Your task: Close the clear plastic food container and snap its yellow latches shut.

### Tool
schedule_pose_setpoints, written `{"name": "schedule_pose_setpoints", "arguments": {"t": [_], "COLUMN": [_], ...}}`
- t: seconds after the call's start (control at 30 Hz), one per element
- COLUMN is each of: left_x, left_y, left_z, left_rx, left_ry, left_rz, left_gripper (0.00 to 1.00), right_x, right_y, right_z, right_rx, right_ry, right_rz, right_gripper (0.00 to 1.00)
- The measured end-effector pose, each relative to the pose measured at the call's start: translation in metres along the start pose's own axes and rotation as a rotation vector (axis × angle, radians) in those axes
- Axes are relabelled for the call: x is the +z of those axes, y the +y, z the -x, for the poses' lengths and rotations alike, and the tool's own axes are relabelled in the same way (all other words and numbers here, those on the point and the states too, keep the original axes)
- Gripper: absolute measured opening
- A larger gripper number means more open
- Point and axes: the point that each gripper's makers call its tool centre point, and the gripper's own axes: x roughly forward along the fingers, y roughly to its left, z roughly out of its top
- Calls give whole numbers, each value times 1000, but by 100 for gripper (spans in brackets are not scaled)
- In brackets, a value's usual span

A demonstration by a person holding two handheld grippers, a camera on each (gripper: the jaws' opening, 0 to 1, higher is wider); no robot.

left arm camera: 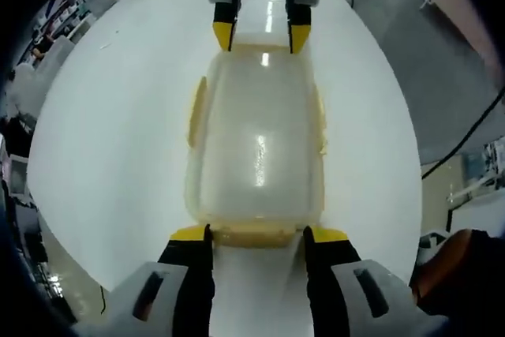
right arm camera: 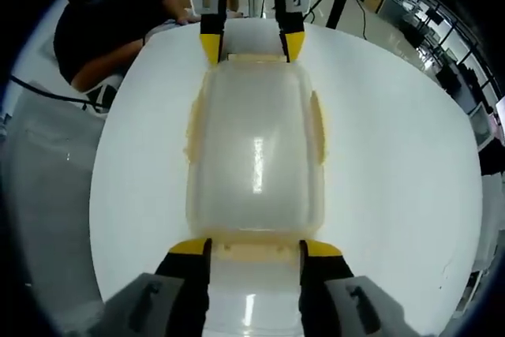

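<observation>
A clear plastic food container (left arm camera: pixel 256 144) with its lid on lies in the middle of a round white table (left arm camera: pixel 102 147). Pale yellow latches sit on its long sides (left arm camera: pixel 196 112) (left arm camera: pixel 319 120) and at its ends. My left gripper (left arm camera: pixel 258 236) is open, its yellow-tipped jaws flanking the near end latch (left arm camera: pixel 254 234). Facing it, my right gripper (left arm camera: pixel 262 35) stands open at the far end. In the right gripper view the container (right arm camera: pixel 254 155) lies lengthwise, with my right gripper (right arm camera: pixel 254 249) around its near end latch (right arm camera: pixel 254 252) and my left gripper (right arm camera: pixel 251 45) opposite.
A person in a black top (right arm camera: pixel 102 29) leans at the table's edge, beside a grey surface (right arm camera: pixel 47 171) with a black cable. Another grey surface (left arm camera: pixel 410 29) and a brown object (left arm camera: pixel 458 270) lie past the table rim (left arm camera: pixel 394 258). Desks stand farther off.
</observation>
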Motion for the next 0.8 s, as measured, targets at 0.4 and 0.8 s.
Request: {"name": "schedule_pose_setpoints", "arguments": {"t": [0.4, 0.8], "left_x": [2, 2], "left_y": [0, -3], "left_z": [-4, -2], "left_rx": [-7, -12], "left_ry": [34, 0], "left_rz": [-7, 2], "left_gripper": [38, 37], "right_x": [0, 0], "right_y": [-1, -2], "right_z": [-1, -1], "right_rx": [-1, -8], "right_ry": [8, -11], "right_rz": [-5, -9], "right_gripper": [44, 37]}}
